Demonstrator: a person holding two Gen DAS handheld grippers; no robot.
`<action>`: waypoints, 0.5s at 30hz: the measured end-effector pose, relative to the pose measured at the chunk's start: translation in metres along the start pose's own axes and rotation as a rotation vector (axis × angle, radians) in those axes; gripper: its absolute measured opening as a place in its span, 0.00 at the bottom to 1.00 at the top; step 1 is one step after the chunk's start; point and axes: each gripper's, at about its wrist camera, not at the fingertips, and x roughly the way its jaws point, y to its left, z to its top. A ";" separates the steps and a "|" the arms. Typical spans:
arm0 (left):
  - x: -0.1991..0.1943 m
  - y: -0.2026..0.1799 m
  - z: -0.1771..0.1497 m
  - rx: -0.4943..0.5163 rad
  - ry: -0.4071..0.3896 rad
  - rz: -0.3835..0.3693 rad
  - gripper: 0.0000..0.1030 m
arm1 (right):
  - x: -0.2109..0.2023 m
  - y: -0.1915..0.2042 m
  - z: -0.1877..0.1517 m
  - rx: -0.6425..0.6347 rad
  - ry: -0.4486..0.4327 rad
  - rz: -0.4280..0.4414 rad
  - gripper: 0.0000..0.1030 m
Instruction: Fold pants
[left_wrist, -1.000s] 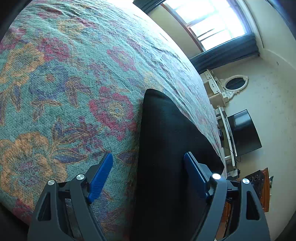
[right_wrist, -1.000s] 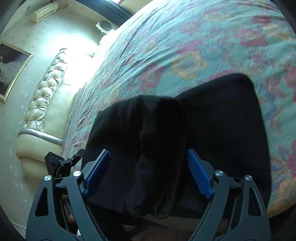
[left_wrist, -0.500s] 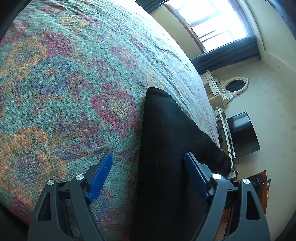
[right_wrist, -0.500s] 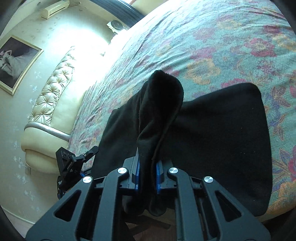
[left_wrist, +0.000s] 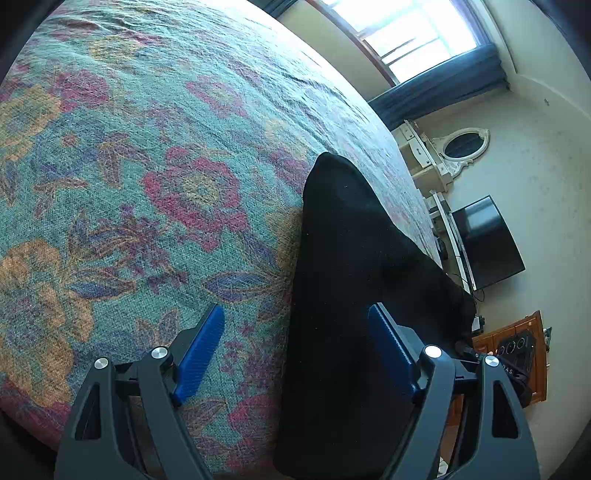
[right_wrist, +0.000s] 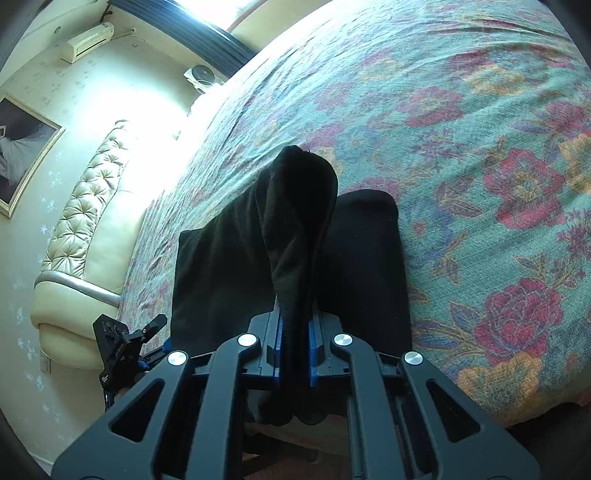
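Note:
Black pants (right_wrist: 362, 266) lie on the floral bedspread (right_wrist: 480, 110) at the bed's edge, with part hanging over it. My right gripper (right_wrist: 294, 350) is shut on a raised fold of the pants (right_wrist: 299, 206) and lifts it above the rest. In the left wrist view the pants (left_wrist: 343, 277) run up the right half of the frame. My left gripper (left_wrist: 295, 354) is open and straddles the pants' left edge; its left finger (left_wrist: 201, 347) is over bare bedspread (left_wrist: 147, 166). That gripper also shows at lower left in the right wrist view (right_wrist: 129, 339).
A padded cream headboard (right_wrist: 81, 229) stands at the left in the right wrist view. A TV (left_wrist: 487, 243), a white dresser with oval mirror (left_wrist: 450, 155) and a wooden cabinet (left_wrist: 517, 350) stand beyond the bed. A bright window (left_wrist: 406, 33) is behind.
My right gripper shut on a fold of the pants and raised it, carrying it forward over the lying part. My left gripper stayed open and moved slightly forward.

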 end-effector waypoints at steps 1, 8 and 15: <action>0.000 -0.001 0.000 -0.001 -0.002 -0.009 0.76 | 0.001 -0.005 -0.001 0.009 0.002 -0.007 0.09; 0.008 -0.009 -0.006 0.007 0.042 -0.037 0.76 | 0.015 -0.025 -0.003 0.072 0.009 0.040 0.10; -0.002 0.002 -0.010 -0.048 0.080 -0.110 0.76 | -0.034 -0.047 -0.005 0.195 -0.120 0.097 0.83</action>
